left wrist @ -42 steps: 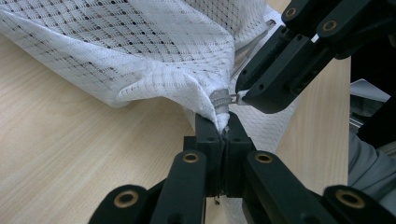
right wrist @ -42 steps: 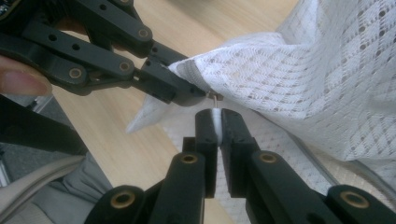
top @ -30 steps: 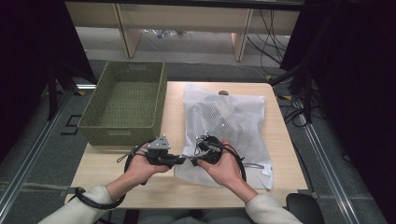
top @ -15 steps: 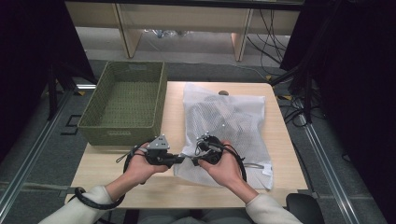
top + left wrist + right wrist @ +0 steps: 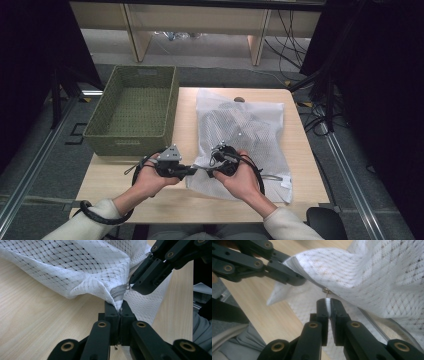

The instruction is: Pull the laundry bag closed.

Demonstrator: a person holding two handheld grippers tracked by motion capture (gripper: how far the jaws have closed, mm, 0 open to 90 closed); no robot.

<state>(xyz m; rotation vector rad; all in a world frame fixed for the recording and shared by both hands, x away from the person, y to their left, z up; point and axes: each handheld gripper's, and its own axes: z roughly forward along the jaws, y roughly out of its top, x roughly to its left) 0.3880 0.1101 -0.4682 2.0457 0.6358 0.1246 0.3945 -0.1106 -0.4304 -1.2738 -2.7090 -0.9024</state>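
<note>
Still nothing has shifted: our left hand-held gripper [image 5: 119, 311] pinches the mesh bag's [image 5: 240, 130] corner, our right hand-held gripper [image 5: 328, 305] its zipper pull [image 5: 326, 291], unopened.

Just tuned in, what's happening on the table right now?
A person is working a white mesh laundry bag with two handheld grippers at its near left corner. The left gripper is shut on the corner fabric by the zipper end. The right gripper is closed on something thin and white just below the small metal zipper pull. The green woven basket sits to the left.
</note>
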